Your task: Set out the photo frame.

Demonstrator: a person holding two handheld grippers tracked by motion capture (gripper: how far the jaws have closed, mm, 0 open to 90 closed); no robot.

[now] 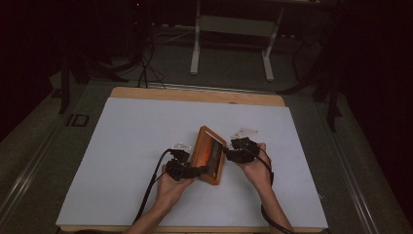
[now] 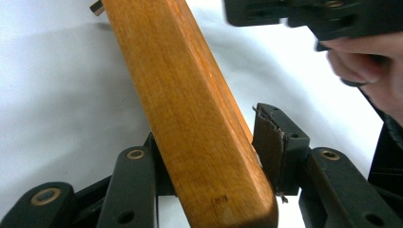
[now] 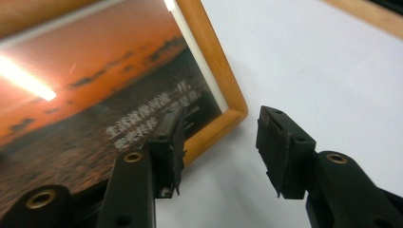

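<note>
While the wooden picture frame (image 1: 210, 155) stands propped on its edge on the white sheet of the bench (image 1: 126, 161), I keep my left tool (image 1: 198, 171) as the anchor: its jaws straddle the frame's near wooden rail, one pad tucked behind the wood and the other right against its far side. From the left gripper view I judge them pinching the rail (image 2: 190, 118), though the contact on the hidden side I cannot confirm. I want that pinch square to the rail and low on the frame, so it does not twist or tip over.

My right tool (image 1: 228, 155) sits just beside the frame's right side, its jaws spread with nothing between them. In the right gripper view the frame's lower corner (image 3: 233, 111) lies just beyond the left pad (image 3: 173, 137), apart from it. I judge the frame is resting on the left tool's hold alone, so any move of the right tool should stay clear of the glass and come at the wood.

As for the frame: warm orange-brown timber with rounded corners, a glossy front showing an orange sunset scene with pale lettering, and a bright reflection streak across the glass.
</note>
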